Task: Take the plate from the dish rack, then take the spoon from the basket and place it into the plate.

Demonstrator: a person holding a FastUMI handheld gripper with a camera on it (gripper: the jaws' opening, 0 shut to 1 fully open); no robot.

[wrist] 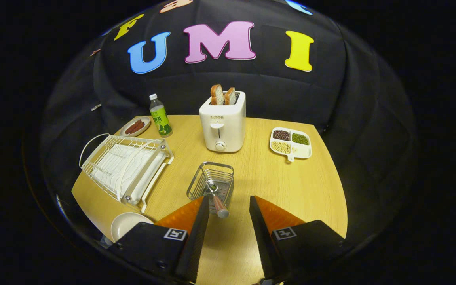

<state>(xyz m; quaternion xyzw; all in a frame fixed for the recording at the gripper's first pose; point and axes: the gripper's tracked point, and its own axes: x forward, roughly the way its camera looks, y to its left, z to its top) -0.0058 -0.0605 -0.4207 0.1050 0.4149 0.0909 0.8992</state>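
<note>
Two steps make up this job, and by our reading the first is done: the rack (127,168) is bare and the plate (127,225) lies on the table (291,186) beside our left finger. We hold the gripper (227,206) spread wide, gripping nothing. Next, the spoon (217,198) in the basket (211,182): its handle juts out between our fingers, so we should ease straight ahead and pinch the handle, not the wire

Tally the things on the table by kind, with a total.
Plates and trays: 3 – plate, sausage dish, divided tray
Racks and baskets: 2 – dish rack, basket
Spoon: 1
Bottle: 1
Toaster: 1
Total: 8
The gripper is open, spoon handle between its fingers.
</note>
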